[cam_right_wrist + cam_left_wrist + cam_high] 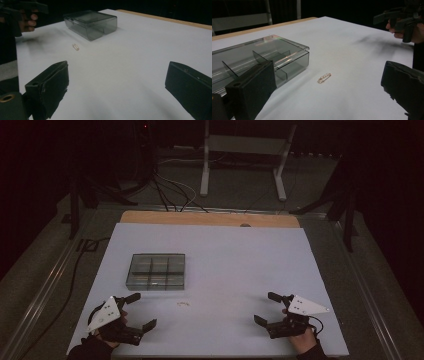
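A clear smoky plastic box (156, 271) with several compartments and a shut lid rests on the white table top, left of centre; it also appears as the box (257, 58) and the box (91, 22). A small gold pin with pearls (183, 304) lies just in front of it, also seen as the pin (324, 78) and the pin (75, 46). My left gripper (140, 310) is open at the near left, jaws wide with nothing between them. My right gripper (267, 307) is open at the near right, likewise holding nothing. Each sits a hand's width or more from the pin.
The white sheet (225, 265) covers a wooden table whose far edge (210, 218) shows bare. Beyond it stand a white metal frame (245, 157) and cables on the floor (170, 190). Dark stands flank the table on both sides.
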Demonstrator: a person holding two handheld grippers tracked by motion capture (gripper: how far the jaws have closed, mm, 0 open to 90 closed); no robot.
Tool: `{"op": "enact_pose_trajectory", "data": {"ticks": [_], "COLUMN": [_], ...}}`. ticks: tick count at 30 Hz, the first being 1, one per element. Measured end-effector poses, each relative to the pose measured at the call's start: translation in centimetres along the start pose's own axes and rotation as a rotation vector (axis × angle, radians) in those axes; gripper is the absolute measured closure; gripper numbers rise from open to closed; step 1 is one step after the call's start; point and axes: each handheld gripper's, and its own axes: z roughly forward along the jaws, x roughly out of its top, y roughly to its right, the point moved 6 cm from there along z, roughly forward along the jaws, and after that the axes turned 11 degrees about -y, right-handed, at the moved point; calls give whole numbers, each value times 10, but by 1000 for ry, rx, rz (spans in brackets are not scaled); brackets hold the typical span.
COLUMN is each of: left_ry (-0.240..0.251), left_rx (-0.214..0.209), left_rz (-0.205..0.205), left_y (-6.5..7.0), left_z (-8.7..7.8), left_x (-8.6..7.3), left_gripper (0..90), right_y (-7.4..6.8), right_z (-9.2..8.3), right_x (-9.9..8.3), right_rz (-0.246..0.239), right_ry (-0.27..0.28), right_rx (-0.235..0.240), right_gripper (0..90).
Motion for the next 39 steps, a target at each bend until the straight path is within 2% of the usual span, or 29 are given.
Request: {"op": "enact_pose_trajectory", "data": {"ticks": [6,12,24,28,31,34,39], "left_ry": [4,4,11,13,12,14,18], "left_rx": [-1,-7,-6,-7,-9,-9,-15], "left_rz": [-2,1,-1,-4,-4,-4,-10], "left_y": [1,1,1,1,1,1,1], "left_z": [0,0,0,0,0,0,-1], "left_x": [1,2,2,3,3,3,3], "left_gripper": [6,6,6,6,6,6,6], "right_y": [1,-1,-1,0,0,-1,-1], "right_z": [-2,1,5,5,3,2,4], "right_x": [-1,-2,-4,-2,5,15,33], "right_rz": [22,17,18,42,52,36,20], "right_ry": [-6,-33,-45,-41,-58,-65,-51], "right_rx": [5,15,15,18,11,-7,-9], "right_gripper": [21,20,16,16,16,16,17]}}
